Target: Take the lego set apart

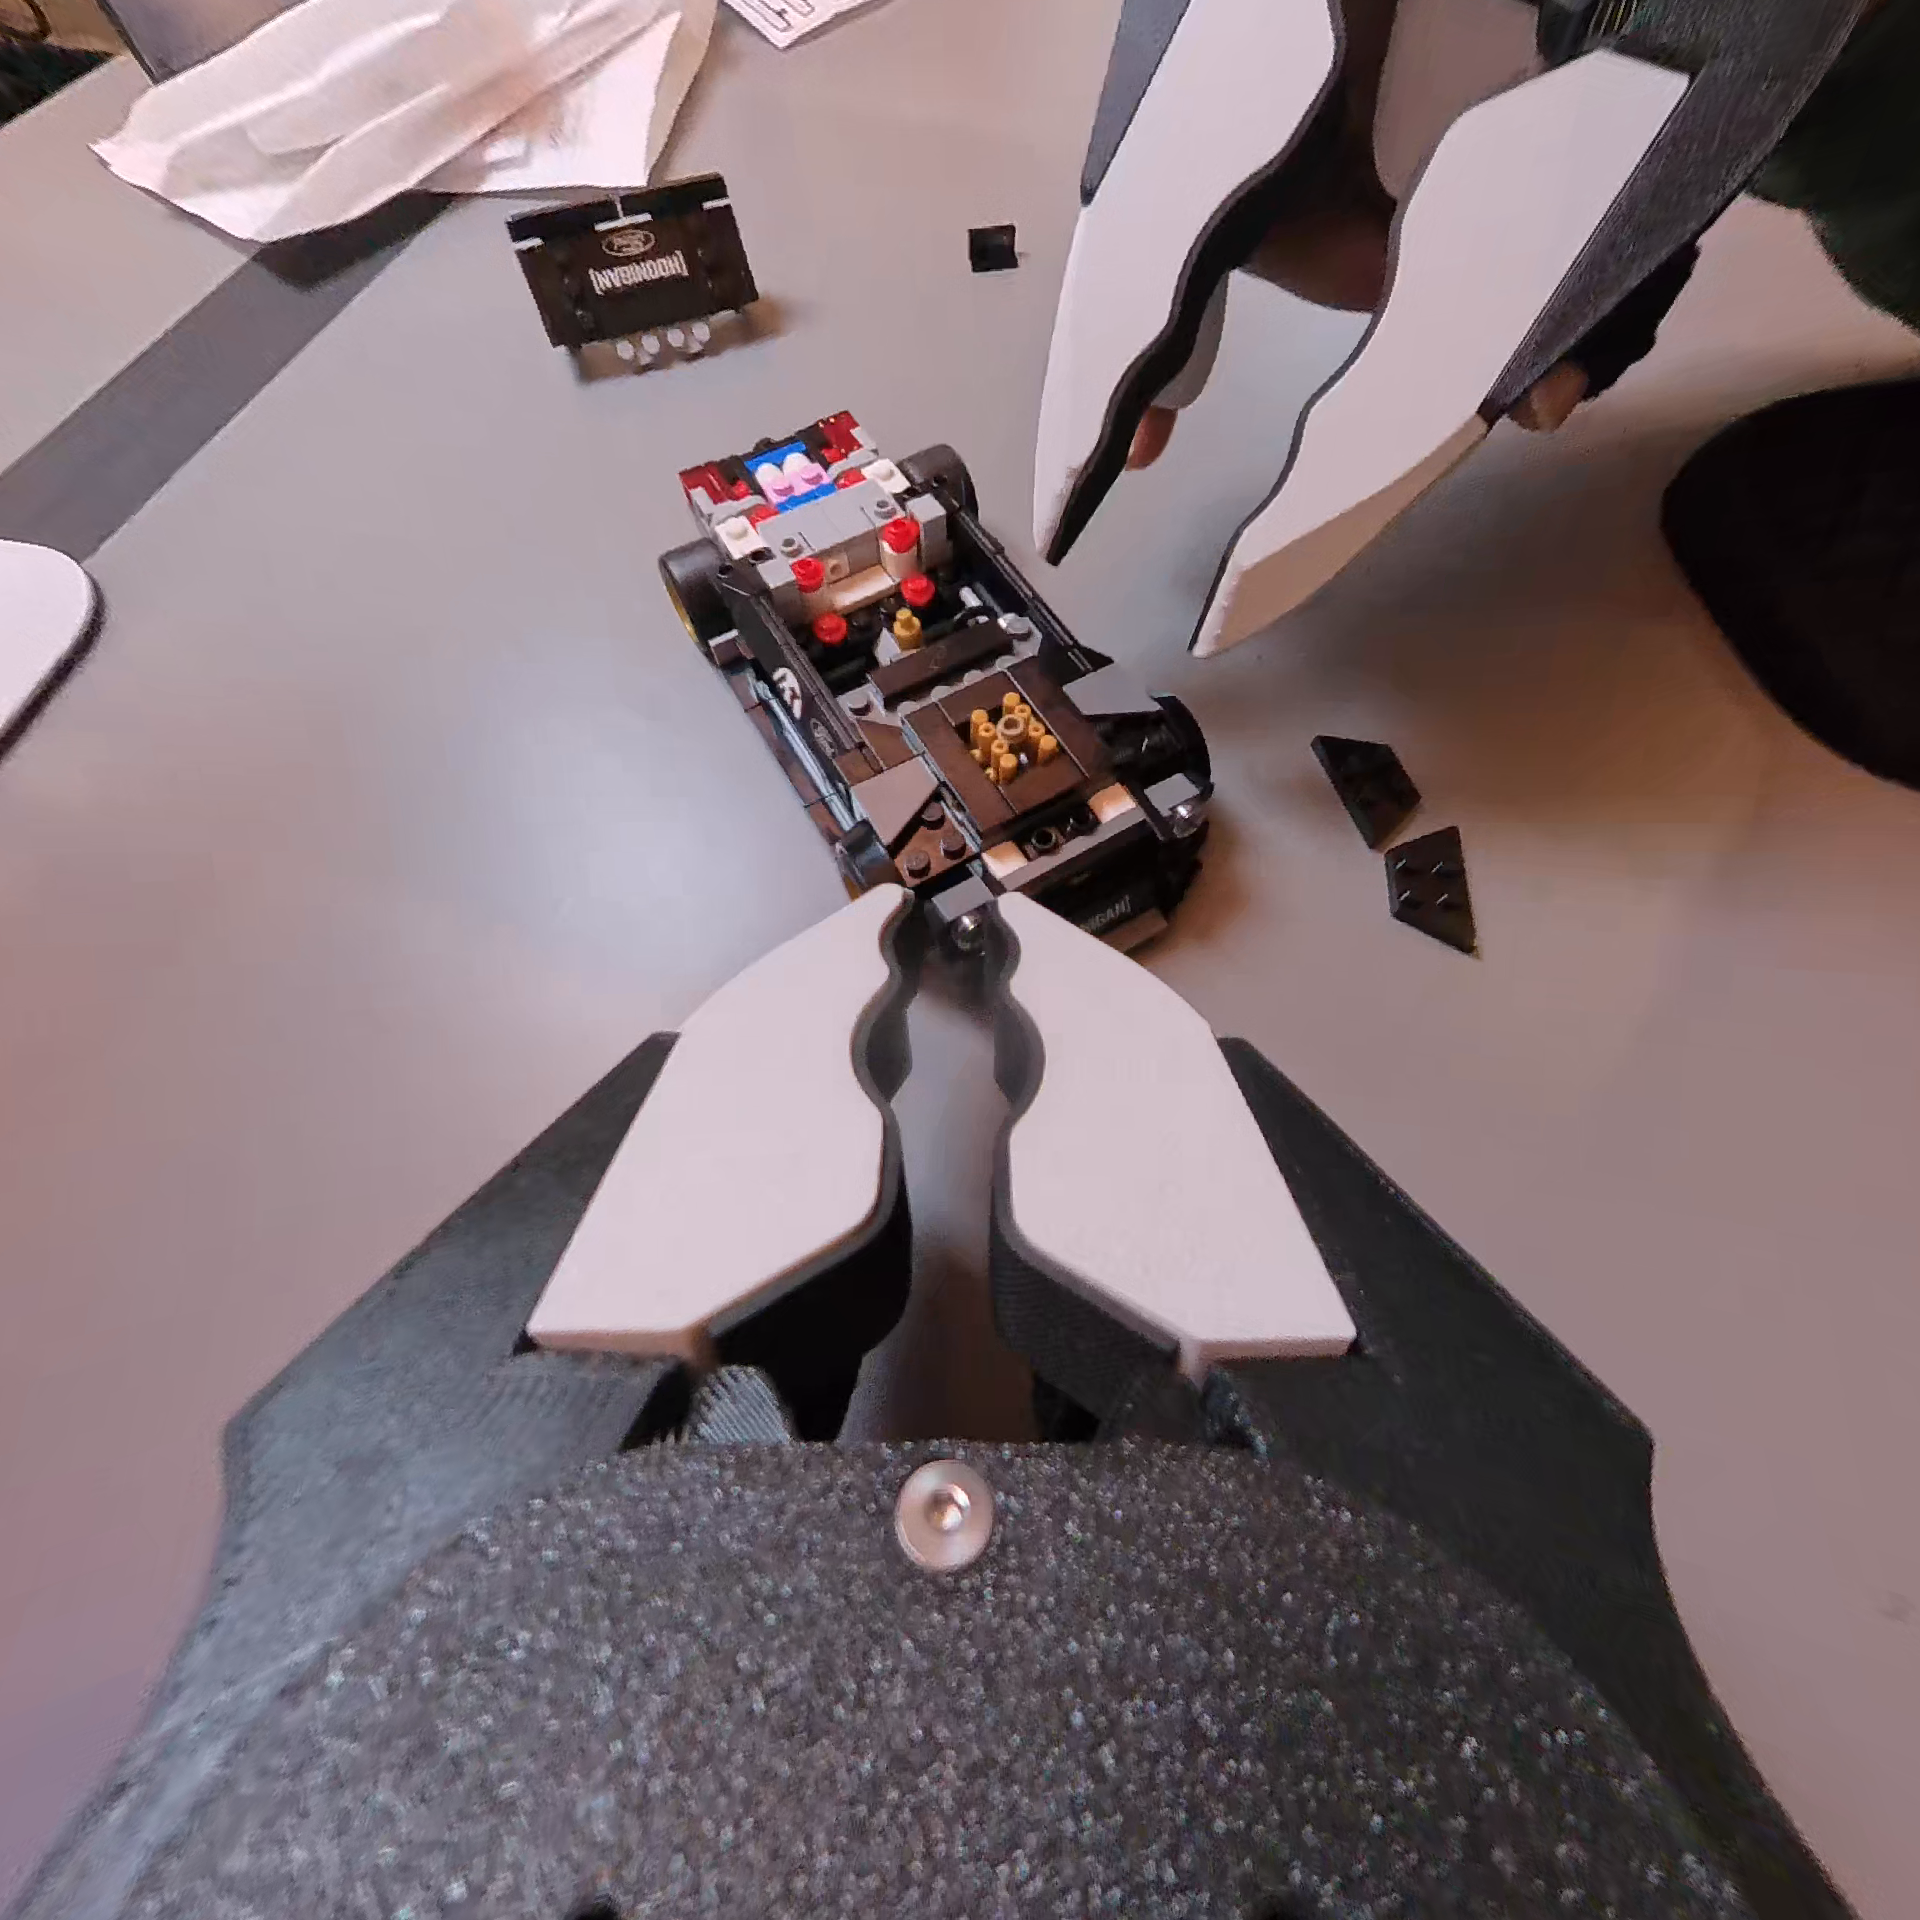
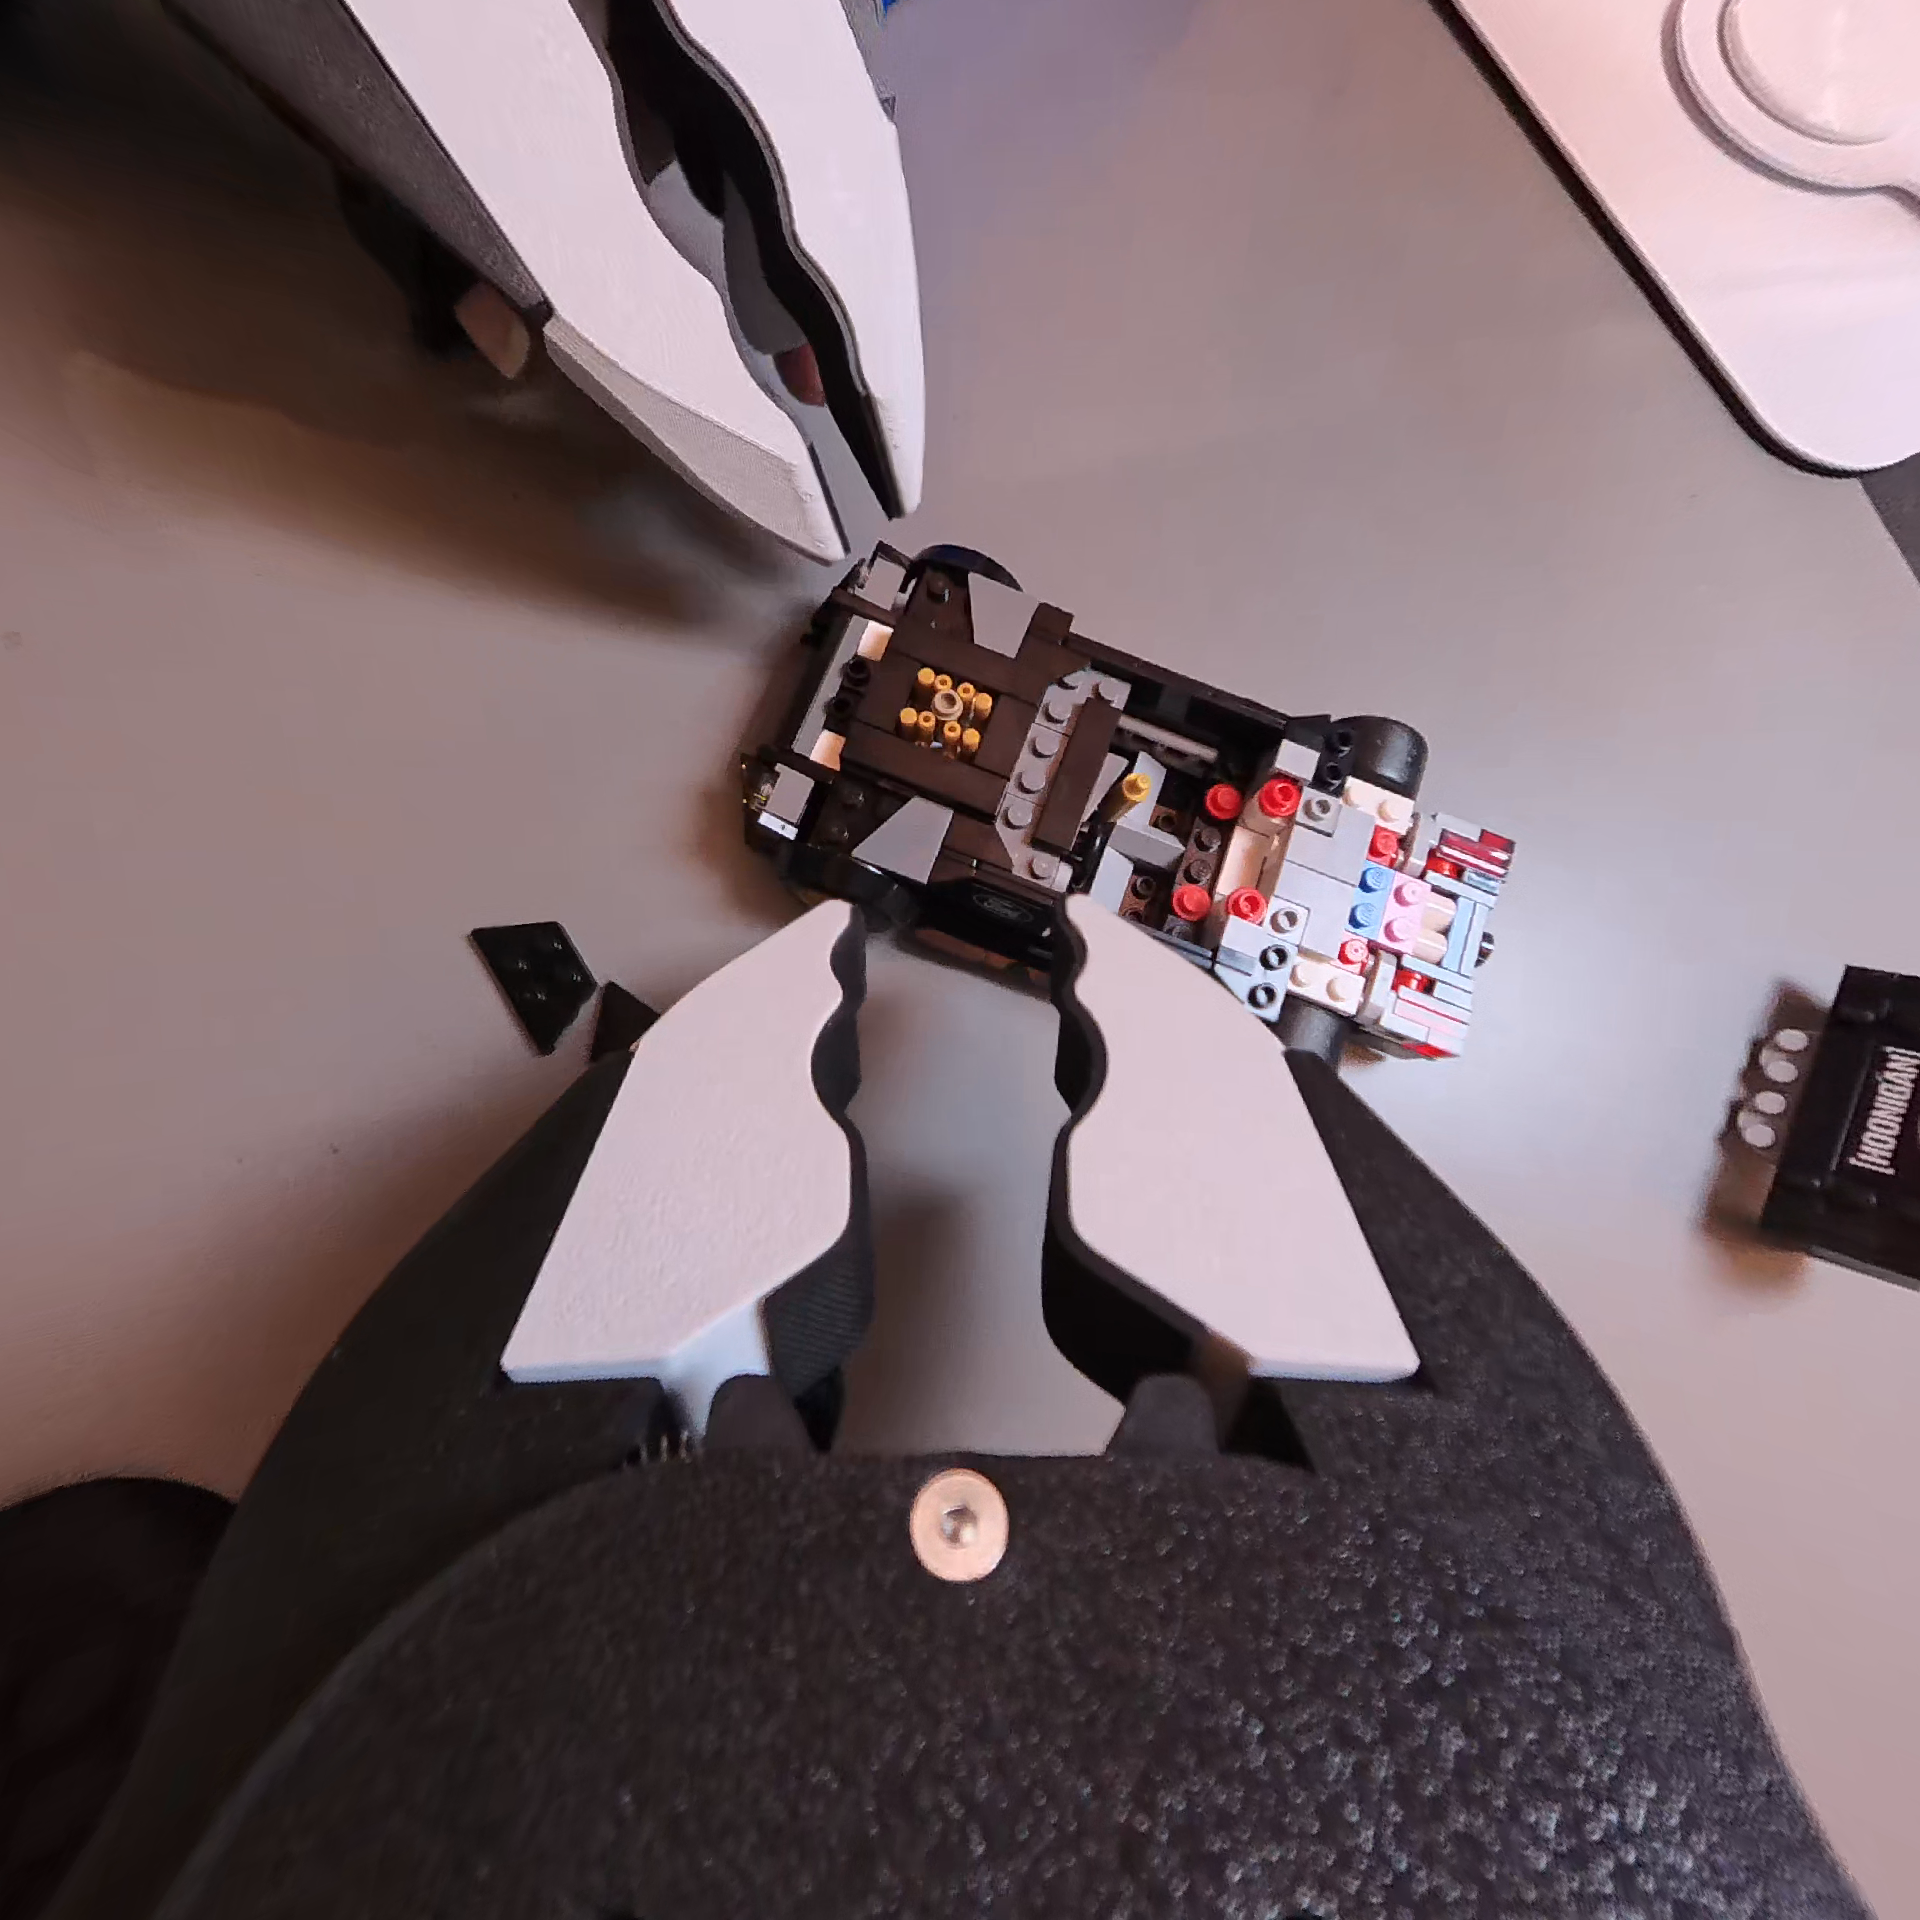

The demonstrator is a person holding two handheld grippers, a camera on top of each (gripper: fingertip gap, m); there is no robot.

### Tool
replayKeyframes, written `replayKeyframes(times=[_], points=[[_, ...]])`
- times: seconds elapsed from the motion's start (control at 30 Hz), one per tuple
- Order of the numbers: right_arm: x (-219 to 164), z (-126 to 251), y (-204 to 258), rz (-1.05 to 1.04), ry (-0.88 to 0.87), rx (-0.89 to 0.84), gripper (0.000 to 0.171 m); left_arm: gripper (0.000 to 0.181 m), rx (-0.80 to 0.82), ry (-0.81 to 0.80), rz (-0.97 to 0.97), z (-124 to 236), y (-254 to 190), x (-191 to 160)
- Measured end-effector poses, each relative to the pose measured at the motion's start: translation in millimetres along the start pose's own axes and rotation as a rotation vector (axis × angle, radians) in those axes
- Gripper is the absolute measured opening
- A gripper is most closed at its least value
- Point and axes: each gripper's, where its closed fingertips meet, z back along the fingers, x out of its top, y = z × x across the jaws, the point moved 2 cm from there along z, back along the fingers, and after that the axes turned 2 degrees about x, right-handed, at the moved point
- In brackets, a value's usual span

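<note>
The lego car (image 1: 925, 686) sits on the grey table (image 1: 364, 831), its roof off and its inside bricks showing. The left gripper (image 1: 956, 914) is at the car's front corner, and its fingers are almost together, pinching a small black piece there. The right gripper (image 2: 956, 920) is spread wide by the car's side and holds nothing, and two flat black pieces (image 1: 1397, 831) and the black roof panel (image 1: 634, 265) lie apart from the car.

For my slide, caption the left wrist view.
Left gripper pinches the lego car's front corner; open right gripper hovers beside it.
</note>
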Motion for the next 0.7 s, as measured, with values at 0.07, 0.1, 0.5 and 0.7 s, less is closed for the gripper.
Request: replayKeyframes(times=[0.07,0.1,0.5,0.7], points=[[-1.8,-2.2,0.5,0.001,0.006,0.004,0.034,0.009,-0.021,0.001,0.031,-3.6,-1.3,-1.6],[-3.0,-3.5,1.2,-0.001,0.01,0.009,0.034,0.008,-0.02,0.0,0.042,-5.0,-0.4,-2.6],[-8.3,-7.4,4.5,0.008,0.027,0.031,0.034,0.009,-0.025,-0.013,0.051,-5.0,1.8,-1.8],[-8.8,-6.1,4.2,-0.004,0.014,0.035,0.036,0.021,-0.098,0.013,0.227,-5.5,0.0,-4.6]])
